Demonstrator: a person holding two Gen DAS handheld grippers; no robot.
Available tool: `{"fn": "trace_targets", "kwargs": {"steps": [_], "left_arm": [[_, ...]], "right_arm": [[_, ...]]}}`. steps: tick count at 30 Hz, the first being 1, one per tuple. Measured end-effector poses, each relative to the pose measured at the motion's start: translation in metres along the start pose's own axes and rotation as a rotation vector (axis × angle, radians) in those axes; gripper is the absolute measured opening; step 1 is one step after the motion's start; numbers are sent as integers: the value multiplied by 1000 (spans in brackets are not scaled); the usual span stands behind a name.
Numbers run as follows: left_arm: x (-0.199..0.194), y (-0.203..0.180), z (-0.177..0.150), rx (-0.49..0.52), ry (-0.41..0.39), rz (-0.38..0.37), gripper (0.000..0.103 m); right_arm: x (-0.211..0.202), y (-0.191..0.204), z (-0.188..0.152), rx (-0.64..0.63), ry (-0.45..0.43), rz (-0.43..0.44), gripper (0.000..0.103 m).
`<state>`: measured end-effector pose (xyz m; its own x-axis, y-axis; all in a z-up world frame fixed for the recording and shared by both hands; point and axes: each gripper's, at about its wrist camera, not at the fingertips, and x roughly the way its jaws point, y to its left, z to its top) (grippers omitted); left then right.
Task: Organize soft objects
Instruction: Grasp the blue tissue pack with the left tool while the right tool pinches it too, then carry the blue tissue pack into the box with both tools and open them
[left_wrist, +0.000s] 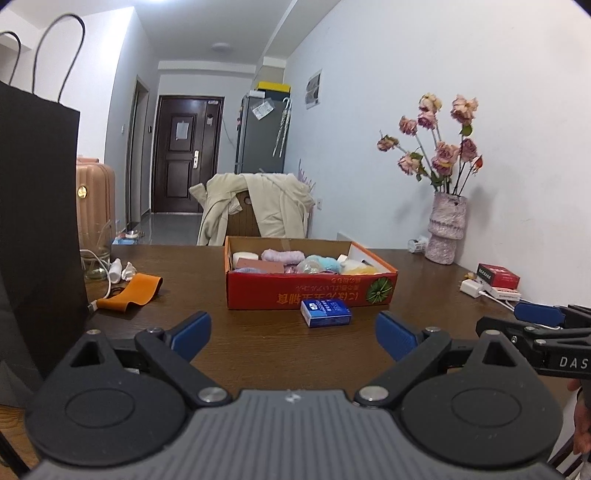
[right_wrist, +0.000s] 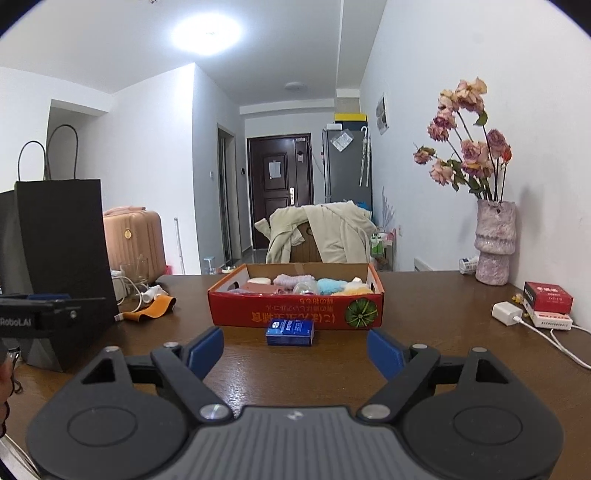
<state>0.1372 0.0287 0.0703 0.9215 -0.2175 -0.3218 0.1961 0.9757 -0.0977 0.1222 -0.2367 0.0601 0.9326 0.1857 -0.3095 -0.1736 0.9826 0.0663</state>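
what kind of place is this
Most likely a lived-in flat, at a dining table: an entry door and fridge stand down the hall, a coat hangs on a chair, and a suitcase stands by the wall.

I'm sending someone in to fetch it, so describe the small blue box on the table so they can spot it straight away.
Find the red cardboard box full of soft items in the middle of the brown wooden table. On the table just in front of its printed red side lies the small blue box, flat and closed. It is the only blue packet there, far smaller than the red box.
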Motion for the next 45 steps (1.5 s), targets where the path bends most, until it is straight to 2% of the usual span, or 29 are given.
{"fn": "trace_targets", "kwargs": {"steps": [6,10,11,15,17,20,22,23,24,26,28,31,38,42,45], "left_arm": [[53,1,4,-18,60,-5,98],[117,4,11,-44,122,-19,95],[135,5,13,-60,145,-23,92],[214,10,18,-121,254,-56,74],[245,11,16,-137,287,-79,71],[287,15,11,-186,339,-122,53],[308,20,8,-229,380,-152,34],[314,21,6,-243,391,-168,28],[321,22,5,-254,403,-186,21],[326,22,2,-269,399,-206,21],[328,24,0,-265,391,-213,21],[332,33,-2,-323,406,-235,22],[334,39,-8,-382,405,-254,24],[326,28,0,-343,406,-221,22],[296,18,13,-318,364,-221,22]], "right_arm": [[38,-8,4,35,55,26,84],[89,-21,6,91,123,81,82],[104,-26,7,109,139,92,78],[176,-42,9,181,196,103,63],[215,-48,9,205,241,100,57],[264,-52,7,227,288,104,46],[291,-56,5,248,312,111,43],[302,-57,5,253,322,109,39],[312,-59,4,255,331,107,33],[326,-61,2,263,349,122,21],[331,-66,-3,290,337,148,20],[333,-72,-9,301,314,176,20],[335,-84,-14,387,337,208,22],[334,-86,-12,409,346,214,21],[318,-74,-1,354,320,187,20]]}}
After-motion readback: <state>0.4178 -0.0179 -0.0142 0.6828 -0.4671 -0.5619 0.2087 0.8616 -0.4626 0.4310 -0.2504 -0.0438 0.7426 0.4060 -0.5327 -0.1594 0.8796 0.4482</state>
